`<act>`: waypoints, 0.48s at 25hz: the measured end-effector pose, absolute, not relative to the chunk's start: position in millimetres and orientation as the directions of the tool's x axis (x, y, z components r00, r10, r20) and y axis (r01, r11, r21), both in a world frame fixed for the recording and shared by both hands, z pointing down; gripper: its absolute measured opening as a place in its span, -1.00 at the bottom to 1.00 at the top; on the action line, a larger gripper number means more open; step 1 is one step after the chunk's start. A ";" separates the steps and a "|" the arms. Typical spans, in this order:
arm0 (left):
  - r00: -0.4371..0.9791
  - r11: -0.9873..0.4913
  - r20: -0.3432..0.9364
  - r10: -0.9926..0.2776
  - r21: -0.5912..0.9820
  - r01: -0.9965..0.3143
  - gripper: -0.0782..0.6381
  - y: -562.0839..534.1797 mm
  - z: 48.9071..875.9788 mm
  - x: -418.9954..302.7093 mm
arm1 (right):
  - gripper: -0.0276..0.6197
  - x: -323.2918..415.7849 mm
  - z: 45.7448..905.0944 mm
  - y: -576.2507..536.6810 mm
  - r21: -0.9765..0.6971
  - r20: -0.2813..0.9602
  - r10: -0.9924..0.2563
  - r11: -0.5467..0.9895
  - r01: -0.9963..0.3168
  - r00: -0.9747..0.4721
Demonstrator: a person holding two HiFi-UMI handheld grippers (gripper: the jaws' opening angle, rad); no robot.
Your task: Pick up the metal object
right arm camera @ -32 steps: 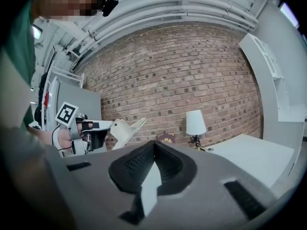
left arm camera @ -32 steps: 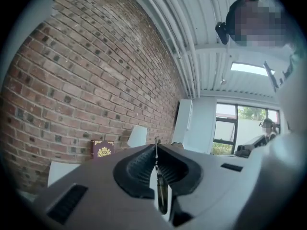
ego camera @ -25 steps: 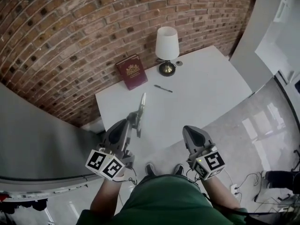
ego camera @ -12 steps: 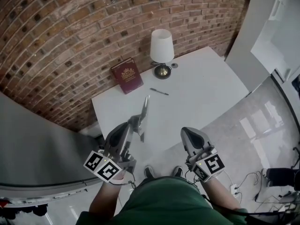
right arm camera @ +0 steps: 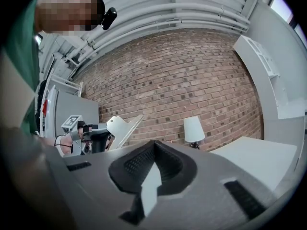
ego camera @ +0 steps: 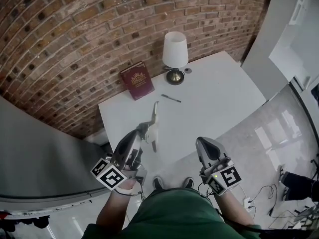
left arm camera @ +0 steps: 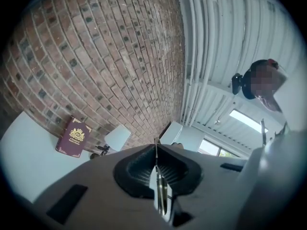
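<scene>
My head camera looks steeply down from high over the white rectangular table (ego camera: 219, 96) and the red brick wall (ego camera: 75, 24). The camera on my left claw (left arm camera: 156, 150) sits close behind its jaws, tilted up toward wall and ceiling. The one on my right claw (right arm camera: 154, 145) faces the wall. All three catch the white-shaded brass lamp (ego camera: 175, 46).

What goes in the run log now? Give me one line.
left claw: shut on metal object | object: off the table | right claw: shut, empty
</scene>
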State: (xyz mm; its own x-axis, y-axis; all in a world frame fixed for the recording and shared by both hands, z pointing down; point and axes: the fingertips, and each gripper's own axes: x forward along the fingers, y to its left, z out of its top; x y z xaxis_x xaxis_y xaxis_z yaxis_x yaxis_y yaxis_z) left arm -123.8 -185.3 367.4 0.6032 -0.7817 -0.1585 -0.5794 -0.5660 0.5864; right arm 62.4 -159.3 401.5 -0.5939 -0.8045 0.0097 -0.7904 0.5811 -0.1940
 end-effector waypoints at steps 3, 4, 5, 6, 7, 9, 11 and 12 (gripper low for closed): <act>0.604 -0.565 -0.165 -0.780 0.600 -0.566 -0.74 -185.9 370.1 -125.6 | -0.91 64.4 406.4 -160.0 -0.188 0.029 -0.812 0.569 -0.801 -0.583; 0.604 -0.565 -0.166 -0.779 0.603 -0.563 -0.74 -185.9 370.6 -125.9 | -0.91 65.6 408.8 -159.9 -0.183 0.040 -0.814 0.564 -0.805 -0.579; 0.605 -0.565 -0.166 -0.779 0.605 -0.562 -0.74 -185.8 371.1 -126.2 | -0.91 66.1 409.9 -159.8 -0.181 0.046 -0.815 0.561 -0.807 -0.577; 0.605 -0.565 -0.166 -0.778 0.606 -0.560 -0.74 -185.7 371.7 -126.5 | -0.91 65.8 410.3 -159.7 -0.183 0.049 -0.815 0.561 -0.807 -0.577; 0.606 -0.564 -0.166 -0.778 0.608 -0.559 -0.74 -185.7 372.2 -126.9 | -0.91 65.1 410.6 -159.6 -0.186 0.052 -0.814 0.561 -0.806 -0.579; 0.605 -0.564 -0.167 -0.778 0.610 -0.557 -0.74 -185.6 373.2 -127.7 | -0.91 63.6 409.7 -159.7 -0.192 0.047 -0.813 0.563 -0.804 -0.581; 0.605 -0.564 -0.169 -0.778 0.614 -0.552 -0.74 -185.1 374.4 -128.6 | -0.91 62.8 406.9 -159.9 -0.200 0.028 -0.815 0.563 -0.802 -0.579; 0.606 -0.564 -0.172 -0.777 0.617 -0.549 -0.74 -184.9 374.9 -128.9 | -0.91 63.5 407.8 -159.8 -0.199 0.031 -0.817 0.560 -0.804 -0.576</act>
